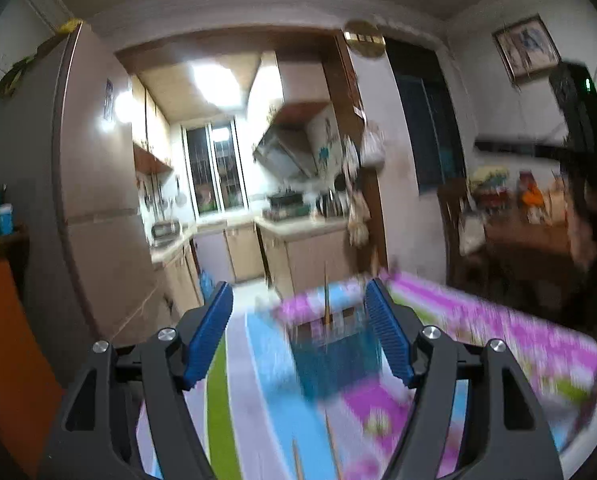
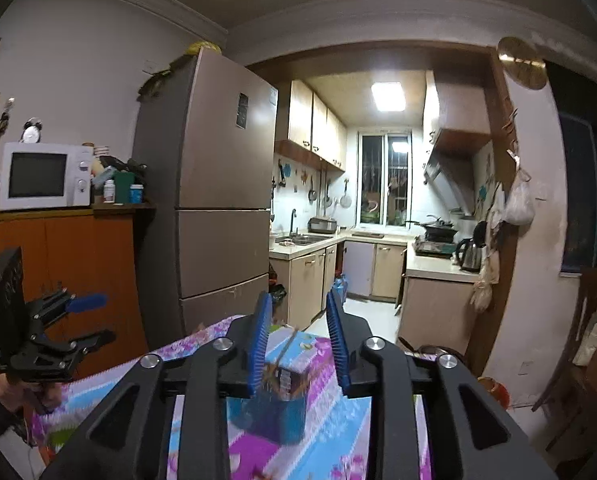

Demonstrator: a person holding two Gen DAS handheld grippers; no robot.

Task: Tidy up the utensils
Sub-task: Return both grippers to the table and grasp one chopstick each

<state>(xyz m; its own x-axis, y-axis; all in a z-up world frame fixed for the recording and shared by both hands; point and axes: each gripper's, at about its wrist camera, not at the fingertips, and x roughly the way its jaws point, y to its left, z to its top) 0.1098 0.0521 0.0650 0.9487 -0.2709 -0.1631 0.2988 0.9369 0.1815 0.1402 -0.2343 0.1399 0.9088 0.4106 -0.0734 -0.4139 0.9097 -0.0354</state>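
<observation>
A blue box-shaped utensil holder [image 1: 332,354] stands on the flower-patterned tablecloth [image 1: 498,344], with a thin wooden chopstick [image 1: 327,300] sticking up from it. My left gripper [image 1: 298,300] is open and empty, above and in front of the holder. More chopsticks [image 1: 332,444] lie on the cloth near the bottom edge. In the right wrist view the holder [image 2: 280,404] sits between my right gripper's fingers, with chopsticks [image 2: 284,350] leaning in it. My right gripper [image 2: 298,308] is open and empty. The left gripper [image 2: 86,320] shows at far left, held up, open.
A tall fridge [image 2: 214,200] stands behind the table, left of the kitchen doorway. An orange cabinet [image 2: 58,272] with a microwave [image 2: 42,176] is at left. A dark wooden chair and cluttered side table [image 1: 518,232] stand to the right. The table's far edge [image 2: 202,330] is near the holder.
</observation>
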